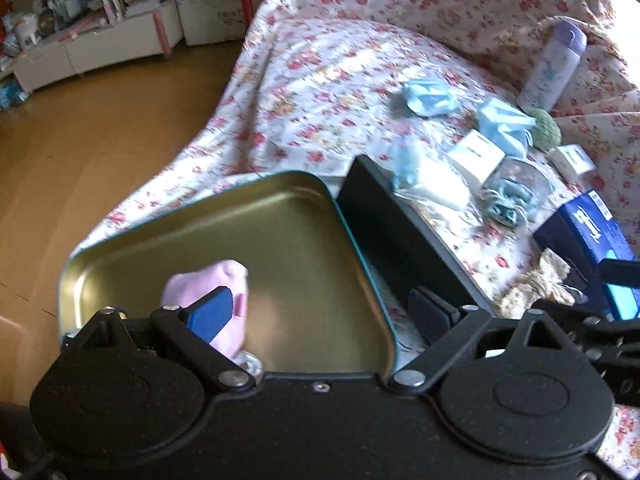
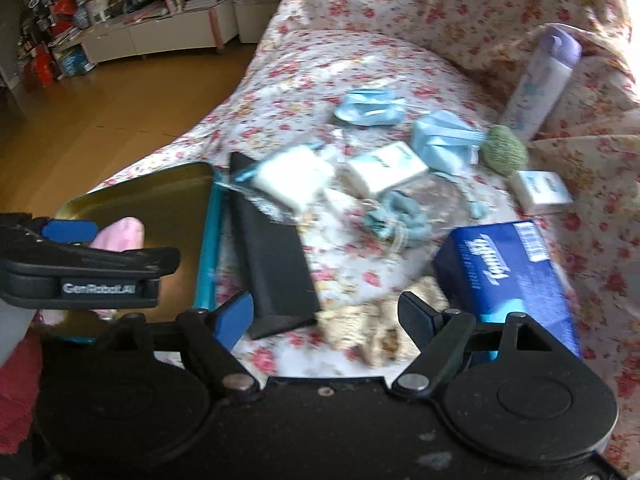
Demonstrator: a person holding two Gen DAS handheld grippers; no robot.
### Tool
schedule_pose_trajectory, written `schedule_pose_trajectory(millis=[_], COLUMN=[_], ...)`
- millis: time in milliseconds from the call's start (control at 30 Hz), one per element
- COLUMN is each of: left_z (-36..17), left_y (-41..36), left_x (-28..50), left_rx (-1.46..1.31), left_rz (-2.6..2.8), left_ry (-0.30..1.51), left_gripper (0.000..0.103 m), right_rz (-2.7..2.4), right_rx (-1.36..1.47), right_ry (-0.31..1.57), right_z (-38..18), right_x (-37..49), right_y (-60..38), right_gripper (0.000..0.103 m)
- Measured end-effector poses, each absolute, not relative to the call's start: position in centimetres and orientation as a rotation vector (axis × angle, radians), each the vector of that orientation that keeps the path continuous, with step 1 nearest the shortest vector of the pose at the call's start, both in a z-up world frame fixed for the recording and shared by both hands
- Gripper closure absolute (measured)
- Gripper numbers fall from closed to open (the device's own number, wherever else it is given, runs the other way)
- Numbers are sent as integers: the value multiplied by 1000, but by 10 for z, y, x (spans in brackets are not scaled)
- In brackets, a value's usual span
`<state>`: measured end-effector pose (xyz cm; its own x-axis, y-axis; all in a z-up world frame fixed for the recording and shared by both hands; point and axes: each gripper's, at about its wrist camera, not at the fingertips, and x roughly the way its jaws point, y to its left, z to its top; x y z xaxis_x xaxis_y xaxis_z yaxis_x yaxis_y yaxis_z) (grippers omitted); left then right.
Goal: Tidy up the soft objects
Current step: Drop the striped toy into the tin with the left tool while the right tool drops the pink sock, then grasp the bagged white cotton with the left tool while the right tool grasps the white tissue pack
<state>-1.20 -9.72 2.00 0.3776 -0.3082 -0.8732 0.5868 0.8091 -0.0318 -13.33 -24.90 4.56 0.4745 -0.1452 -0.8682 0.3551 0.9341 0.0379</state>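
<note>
Evidently, my left gripper [image 1: 320, 312] stood open over the tin [image 1: 224, 204], the pink sock [image 1: 208, 300] lying inside for storage. My right gripper [image 2: 326, 316] hung open above the beige cloth [image 2: 376, 328], positioned as if for pickup.

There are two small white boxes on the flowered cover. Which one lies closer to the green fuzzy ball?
The white box at the far right, just below the green fuzzy ball. The other white box lies further left, beyond the light blue folded cloth.
</note>
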Motion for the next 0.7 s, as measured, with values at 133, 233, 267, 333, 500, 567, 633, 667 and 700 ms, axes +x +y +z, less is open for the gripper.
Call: schedule_pose_trajectory(millis=[133, 233, 267, 333, 500, 567, 633, 667, 700], left_z=[18, 18, 18, 19, 22, 23, 23, 22, 21], left_y=[-104, -109, -111, -113, -119, -120, -120, -121, -121], left_x=[-18, -23, -24, -27, -33, -34, -33, -32, -31], left_rx=[310, 317, 316, 310, 299, 294, 285, 282, 279], left_rz=[-613, -639, -648, -667, -690, -698, -702, -704, -706], left_ry=[1041, 1034, 1032, 1022, 984, 976, 978, 985, 991], left_gripper=[12, 12, 12, 12, 12, 12, 12, 12, 12], right_rz=[-406, -579, -615, -628, -618, -613, -628, -633, -636], right_rx=[219, 210, 196, 213, 347, 379, 385, 373, 344], right_ry=[1000, 939, 928, 925, 948, 935, 919, 915, 914], right_z=[48, 52, 53, 54, 47, 44, 41, 39, 38], right_x=[-148, -158, -159, -159, -152, -149, -144, -141, -137], right_y=[-266, -281, -288, -304, -348, -366, -385, -393, -404], right_gripper=[18, 9, 9, 10, 22, 24, 24, 24, 24])
